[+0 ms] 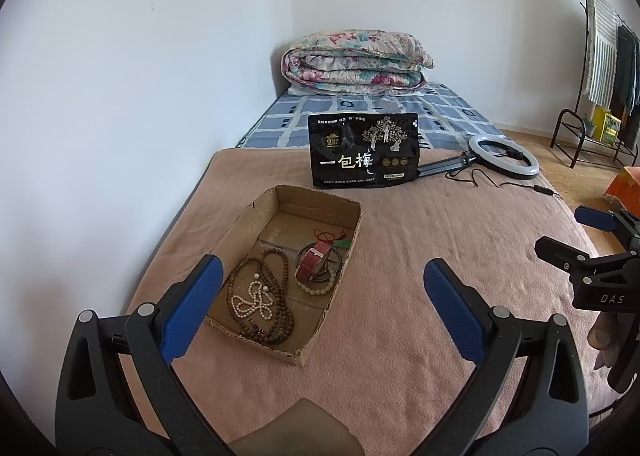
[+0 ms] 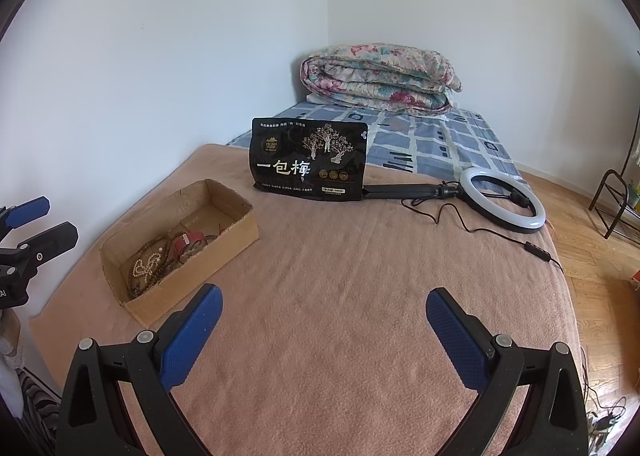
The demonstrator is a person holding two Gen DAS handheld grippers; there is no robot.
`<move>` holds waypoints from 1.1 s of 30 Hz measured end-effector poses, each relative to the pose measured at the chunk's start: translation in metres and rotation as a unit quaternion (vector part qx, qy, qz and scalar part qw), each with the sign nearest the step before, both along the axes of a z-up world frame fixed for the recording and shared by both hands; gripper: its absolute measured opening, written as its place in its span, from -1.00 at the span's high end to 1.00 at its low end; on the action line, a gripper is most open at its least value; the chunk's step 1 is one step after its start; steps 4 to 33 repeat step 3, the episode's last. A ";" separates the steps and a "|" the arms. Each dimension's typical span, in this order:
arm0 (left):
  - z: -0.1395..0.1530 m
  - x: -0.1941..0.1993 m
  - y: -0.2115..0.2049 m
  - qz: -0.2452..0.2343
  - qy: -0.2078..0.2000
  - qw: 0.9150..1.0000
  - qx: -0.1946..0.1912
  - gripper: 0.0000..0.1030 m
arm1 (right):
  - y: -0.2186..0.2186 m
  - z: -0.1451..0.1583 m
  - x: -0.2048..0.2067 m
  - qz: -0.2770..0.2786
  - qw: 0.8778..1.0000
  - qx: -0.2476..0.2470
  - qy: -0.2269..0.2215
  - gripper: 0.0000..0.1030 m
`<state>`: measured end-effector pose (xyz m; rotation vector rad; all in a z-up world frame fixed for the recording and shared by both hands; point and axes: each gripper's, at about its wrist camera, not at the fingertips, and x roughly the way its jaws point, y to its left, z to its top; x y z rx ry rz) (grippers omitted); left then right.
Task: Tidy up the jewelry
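Note:
An open cardboard box (image 1: 344,256) (image 2: 224,256) lies on the pink blanket. Inside are a brown bead necklace (image 1: 276,320) (image 2: 140,280), a white pearl string (image 1: 254,302), a red strap watch (image 1: 314,262) (image 2: 186,242), a pale bead bracelet (image 1: 318,289), a metal bangle and a red cord with a green pendant (image 1: 342,243). My left gripper (image 1: 324,280) is open just in front of the box, nothing between its blue pads. My right gripper (image 2: 324,306) is open over bare blanket to the right of the box. Each gripper shows at the edge of the other view.
A black snack bag (image 1: 364,150) (image 2: 310,156) stands behind the box. A ring light (image 1: 504,156) (image 2: 502,200) with its cable lies to the right. A folded floral quilt (image 1: 356,60) sits at the bed's far end. The wall runs along the left; a clothes rack (image 1: 600,68) stands far right.

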<state>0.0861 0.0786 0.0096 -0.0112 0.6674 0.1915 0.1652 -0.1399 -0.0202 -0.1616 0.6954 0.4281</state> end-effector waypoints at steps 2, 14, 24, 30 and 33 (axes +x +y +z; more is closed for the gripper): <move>0.003 -0.001 -0.001 0.001 -0.004 1.000 0.003 -0.98 | -0.001 0.000 0.000 0.000 1.000 -0.001 0.001 -0.99; 0.003 0.000 0.000 0.001 -0.005 1.000 0.002 -0.98 | 0.000 -0.001 -0.001 0.000 1.000 -0.001 0.000 -0.99; 0.003 0.000 0.000 0.001 -0.005 1.000 0.002 -0.98 | 0.000 -0.001 -0.001 0.000 1.000 -0.001 0.000 -0.99; 0.003 0.000 0.000 0.001 -0.005 1.000 0.002 -0.98 | 0.000 -0.001 -0.001 0.000 1.000 -0.001 0.000 -0.99; 0.003 0.000 0.000 0.001 -0.005 1.000 0.002 -0.98 | 0.000 -0.001 -0.001 0.000 1.000 -0.001 0.000 -0.99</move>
